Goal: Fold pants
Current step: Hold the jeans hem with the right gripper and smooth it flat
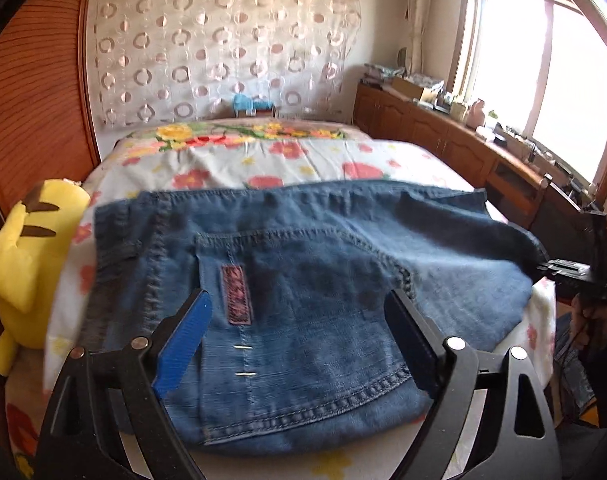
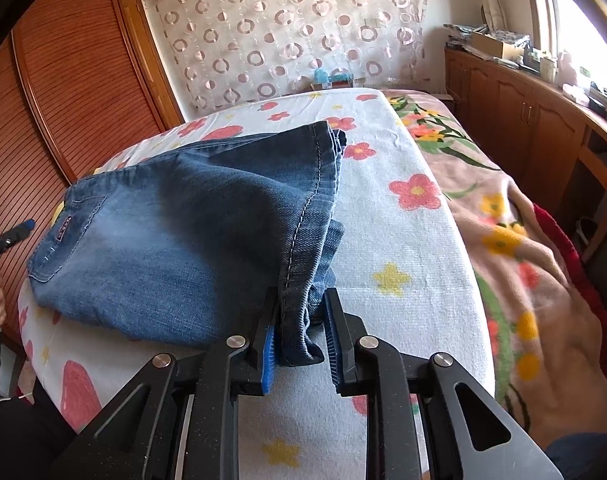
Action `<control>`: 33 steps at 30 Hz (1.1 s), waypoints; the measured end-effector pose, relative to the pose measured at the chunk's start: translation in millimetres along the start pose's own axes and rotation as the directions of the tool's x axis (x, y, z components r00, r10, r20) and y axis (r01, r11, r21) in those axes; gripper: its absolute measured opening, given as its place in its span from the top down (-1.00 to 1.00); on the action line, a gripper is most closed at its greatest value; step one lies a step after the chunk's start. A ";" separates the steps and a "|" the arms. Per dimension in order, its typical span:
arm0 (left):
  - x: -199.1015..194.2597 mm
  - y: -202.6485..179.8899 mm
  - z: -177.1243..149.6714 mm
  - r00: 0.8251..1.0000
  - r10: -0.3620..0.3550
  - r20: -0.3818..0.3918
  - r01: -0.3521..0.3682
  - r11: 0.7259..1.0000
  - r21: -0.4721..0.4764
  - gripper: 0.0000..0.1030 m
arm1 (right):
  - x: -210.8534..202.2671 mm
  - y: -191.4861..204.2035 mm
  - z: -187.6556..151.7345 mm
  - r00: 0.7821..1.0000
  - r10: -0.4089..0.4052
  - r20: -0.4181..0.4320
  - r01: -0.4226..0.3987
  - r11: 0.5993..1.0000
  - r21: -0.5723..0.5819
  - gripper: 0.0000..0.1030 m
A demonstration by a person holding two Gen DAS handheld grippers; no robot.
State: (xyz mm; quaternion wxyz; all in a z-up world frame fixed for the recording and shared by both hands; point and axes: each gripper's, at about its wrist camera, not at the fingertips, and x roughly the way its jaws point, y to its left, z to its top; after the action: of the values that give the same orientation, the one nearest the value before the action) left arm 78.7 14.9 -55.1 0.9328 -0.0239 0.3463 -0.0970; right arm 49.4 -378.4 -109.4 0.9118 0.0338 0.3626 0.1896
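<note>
Lying folded: soft blue denim pants (image 1: 303, 280)

the pants (image 2: 175, 240) hide their own lower folded layers. at nine o'clock in the right wrist view the left tool (image 2: 11, 236) is cut off by the edge. small clutter on the cabinet (image 1: 503, 136) is too blurred to tell.

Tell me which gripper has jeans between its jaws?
The right gripper: denim from the jeans sits bunched between its jaws. The left gripper gapes wide above them.
</note>
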 end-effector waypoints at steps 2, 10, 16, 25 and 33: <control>10.1 -3.9 -5.3 1.000 0.002 -0.022 -0.002 1.000 0.006 -0.71 | -1.0 0.1 0.4 1.000 -0.005 -0.002 0.005 1.000 0.000 0.56; 27.9 -12.9 -23.0 0.996 0.005 -0.084 -0.004 1.000 0.014 -0.72 | -15.4 3.8 0.8 1.000 -0.011 0.029 0.011 1.000 0.000 0.55; 32.8 -15.9 -24.1 0.996 0.027 -0.085 -0.025 1.000 0.018 -0.73 | -24.5 13.0 3.7 0.998 -0.055 0.038 0.056 0.998 -0.035 0.53; 32.6 -16.9 -27.5 0.997 0.050 -0.065 -0.048 0.998 0.033 -0.74 | -31.4 16.7 3.3 0.998 -0.052 0.046 0.053 0.998 -0.035 0.51; 32.4 -19.1 -22.1 0.994 0.061 -0.087 -0.058 0.998 0.036 -0.74 | -38.5 21.6 7.3 0.998 -0.035 0.060 0.039 0.997 -0.069 0.74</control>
State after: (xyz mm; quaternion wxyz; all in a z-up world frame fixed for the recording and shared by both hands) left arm 85.2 -9.7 -90.5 0.9194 0.0064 0.3860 -0.0758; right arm 21.8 -372.1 -74.7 0.9260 0.0005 0.3294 0.1844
